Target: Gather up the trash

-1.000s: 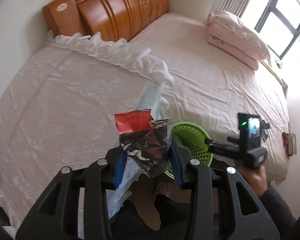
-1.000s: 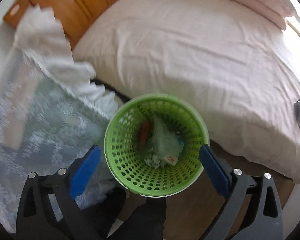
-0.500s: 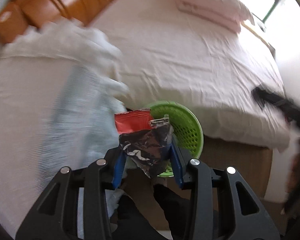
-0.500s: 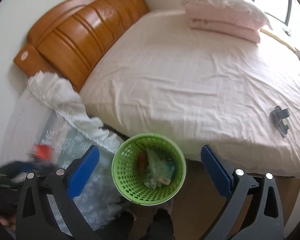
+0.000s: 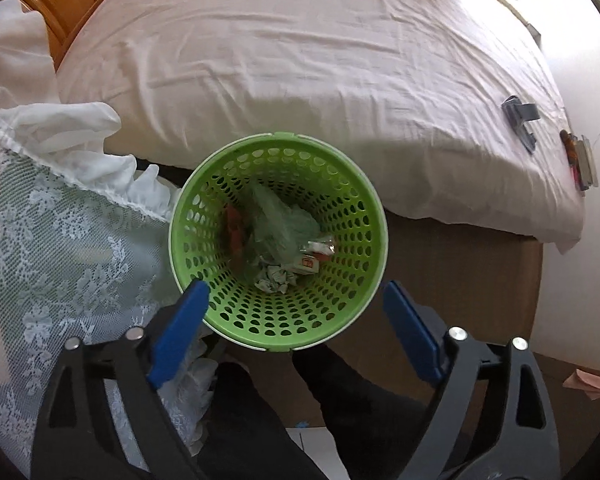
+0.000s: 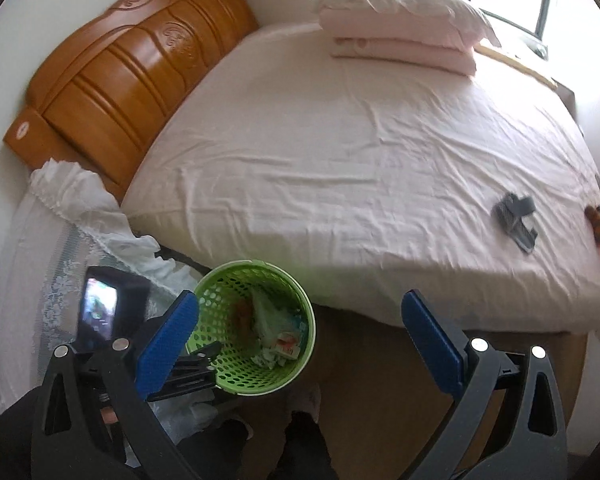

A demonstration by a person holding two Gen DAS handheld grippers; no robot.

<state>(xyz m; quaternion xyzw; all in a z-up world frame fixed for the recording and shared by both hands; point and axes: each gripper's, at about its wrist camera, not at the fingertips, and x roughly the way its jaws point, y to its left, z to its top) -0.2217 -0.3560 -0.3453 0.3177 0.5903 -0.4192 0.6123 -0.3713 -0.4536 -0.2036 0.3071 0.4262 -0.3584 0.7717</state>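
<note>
A green perforated trash basket [image 5: 352, 216] stands on the floor between the bed and a lace-covered table. It holds a crumpled green bag [image 5: 280, 224], a reddish wrapper [image 5: 234, 232], paper scraps and a small carton. My left gripper [image 5: 296, 320] is open and empty, right above the basket. My right gripper [image 6: 300, 336] is open and empty, higher up, with the basket [image 6: 300, 304] between its fingers. The left gripper's body [image 6: 108, 316] shows at the basket's left in the right wrist view.
The bed with a pink sheet [image 6: 360, 152] fills the far side, with a wooden headboard [image 6: 120, 68] and stacked pillows [image 6: 400, 28]. A grey clip-like object [image 6: 516, 220] and small items [image 5: 580, 160] lie near the bed's right edge. A white lace cloth [image 5: 60, 240] is at left.
My left gripper swung over the basket and opened; the red and foil wrapper it held is gone from its fingers. My right gripper rose and drew back from the basket.
</note>
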